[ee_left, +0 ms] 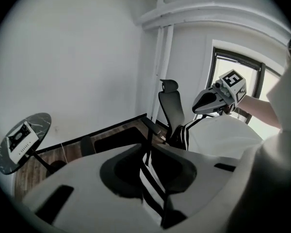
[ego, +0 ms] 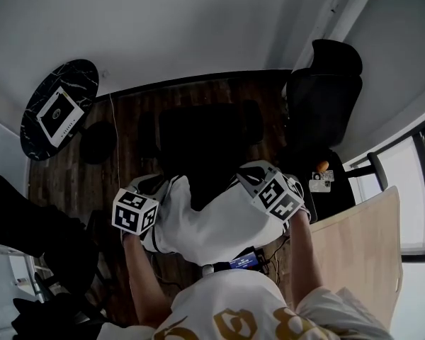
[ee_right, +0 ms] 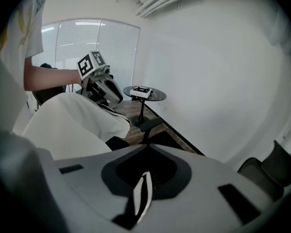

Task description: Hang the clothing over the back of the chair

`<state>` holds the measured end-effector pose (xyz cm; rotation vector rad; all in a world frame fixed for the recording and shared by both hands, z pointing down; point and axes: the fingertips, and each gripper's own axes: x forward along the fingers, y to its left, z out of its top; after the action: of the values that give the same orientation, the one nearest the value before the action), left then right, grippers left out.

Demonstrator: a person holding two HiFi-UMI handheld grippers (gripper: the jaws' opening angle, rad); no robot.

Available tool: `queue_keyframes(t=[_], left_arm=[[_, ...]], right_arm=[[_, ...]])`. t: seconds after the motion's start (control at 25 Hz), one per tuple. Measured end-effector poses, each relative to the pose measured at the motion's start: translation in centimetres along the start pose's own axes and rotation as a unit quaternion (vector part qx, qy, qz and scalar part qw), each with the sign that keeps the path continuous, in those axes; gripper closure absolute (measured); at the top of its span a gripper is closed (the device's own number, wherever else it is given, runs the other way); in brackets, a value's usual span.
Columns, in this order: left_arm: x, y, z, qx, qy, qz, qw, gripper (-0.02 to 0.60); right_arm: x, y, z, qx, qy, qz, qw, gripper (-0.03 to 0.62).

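Note:
A white garment with black stripes hangs spread between my two grippers, just above a black armchair on the wooden floor. My left gripper is shut on its left edge; in the left gripper view a striped fold is pinched in the jaws. My right gripper is shut on the right edge, where a thin white strip of cloth shows between the jaws. The left gripper view shows the right gripper over the white cloth; the right gripper view shows the left gripper.
A tall black office chair with a headrest stands at the right near the wall. A round dark marble table with a white box on it is at the far left. A light wooden desk lies at the right, beside the window.

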<state>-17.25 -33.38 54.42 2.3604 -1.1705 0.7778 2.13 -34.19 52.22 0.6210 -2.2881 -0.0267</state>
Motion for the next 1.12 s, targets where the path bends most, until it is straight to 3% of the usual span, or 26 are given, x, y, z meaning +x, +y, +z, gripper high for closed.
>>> queue_keyframes(t=[0.08,0.32,0.48,0.68,0.88,1.04,1.12], left_arm=[[-1.1,0.3,0.6,0.003,-0.018,0.025,0.9995,0.554],[-3.9,-0.1,0.8,-0.024,-0.076,0.041,0.996,0.56],[-5.7,-0.9,1.3,-0.017,-0.106,0.048,0.9931,0.56],[-7.9,-2.4,1.8,-0.032,-0.144,0.032,0.9885,0.56],[-9.8,-4.8,2.1,-0.043,-0.189,0.006,0.9809,0.561],[-11.4,-7.0,1.4,-0.037,-0.208,-0.001,0.9775,0.561],[-12.2,-7.9,0.9,-0.044,-0.218,-0.001,0.9749,0.561]], right_arm=[[-0.6,-0.5,0.5,-0.002,-0.004,-0.03,1.0,0.582],[-3.4,-1.1,2.8,0.047,-0.063,-0.119,0.99,0.582],[-6.7,-0.5,5.1,0.13,-0.165,-0.122,0.97,0.582],[-8.5,2.4,6.6,0.179,-0.222,-0.092,0.954,0.582],[-10.5,5.1,7.1,0.262,-0.289,-0.069,0.918,0.582],[-11.3,7.9,6.7,0.246,-0.293,-0.085,0.92,0.582],[-11.9,8.9,6.5,0.24,-0.294,-0.113,0.918,0.582]])
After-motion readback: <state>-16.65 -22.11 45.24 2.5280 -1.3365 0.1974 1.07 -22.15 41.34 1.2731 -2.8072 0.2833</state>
